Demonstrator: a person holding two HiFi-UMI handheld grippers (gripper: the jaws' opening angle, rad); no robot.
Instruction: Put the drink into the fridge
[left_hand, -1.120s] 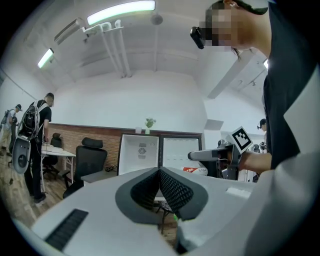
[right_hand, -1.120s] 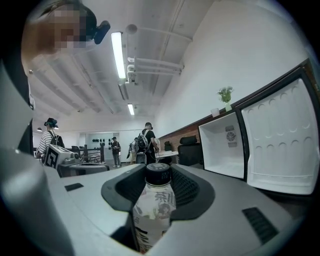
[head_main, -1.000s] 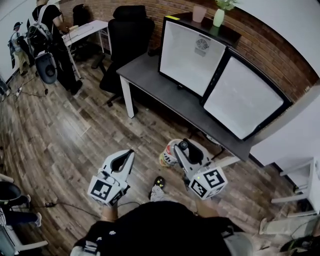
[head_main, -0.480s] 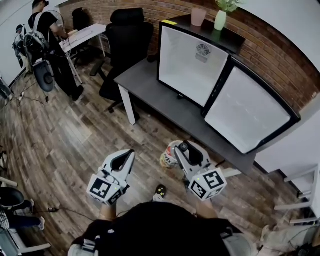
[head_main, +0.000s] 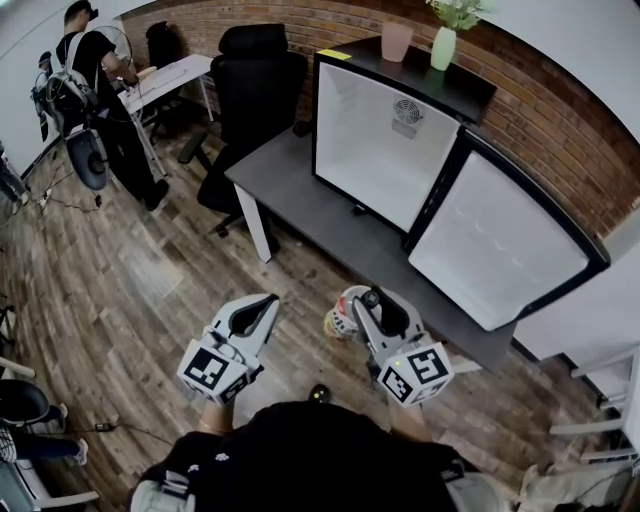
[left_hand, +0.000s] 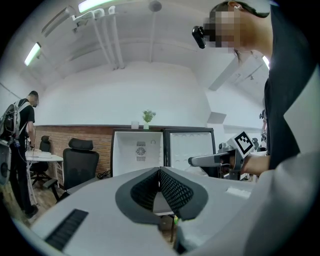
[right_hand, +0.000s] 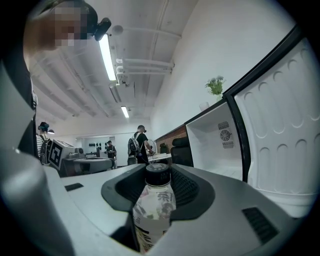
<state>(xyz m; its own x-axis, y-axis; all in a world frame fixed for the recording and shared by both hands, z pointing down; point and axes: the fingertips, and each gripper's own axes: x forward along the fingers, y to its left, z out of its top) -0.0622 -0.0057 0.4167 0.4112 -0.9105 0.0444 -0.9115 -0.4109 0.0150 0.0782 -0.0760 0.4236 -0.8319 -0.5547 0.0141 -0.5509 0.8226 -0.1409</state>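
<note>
- Drink bottle (right_hand: 154, 210) stands upright between the jaws of the right gripper (right_hand: 159, 172), clamped by its pale printed body, with the black cap up at the jaw tips.
- In the head view, the drink bottle (head_main: 341, 312) shows on the left side of the right gripper (head_main: 362, 305), above the wooden floor (head_main: 130, 270) and near the front edge of the dark desk (head_main: 290, 165).
- The left gripper (head_main: 262, 303) is held level, just left of the right one; in its own view the left gripper (left_hand: 159, 172) has its ribbed pads pressed together with nothing between them.
- The fridge (head_main: 370, 150) sits on the desk, farther off and to the right of both grippers, showing its white inside; its door (head_main: 495, 235) is swung open to the right.
- A pink cup (head_main: 397, 42) and a vase with a plant (head_main: 444, 45) stand on top of the fridge.
- A black office chair (head_main: 255, 75) stands at the desk's far left end, and a person with a backpack (head_main: 95, 70) stands farther left.
</note>
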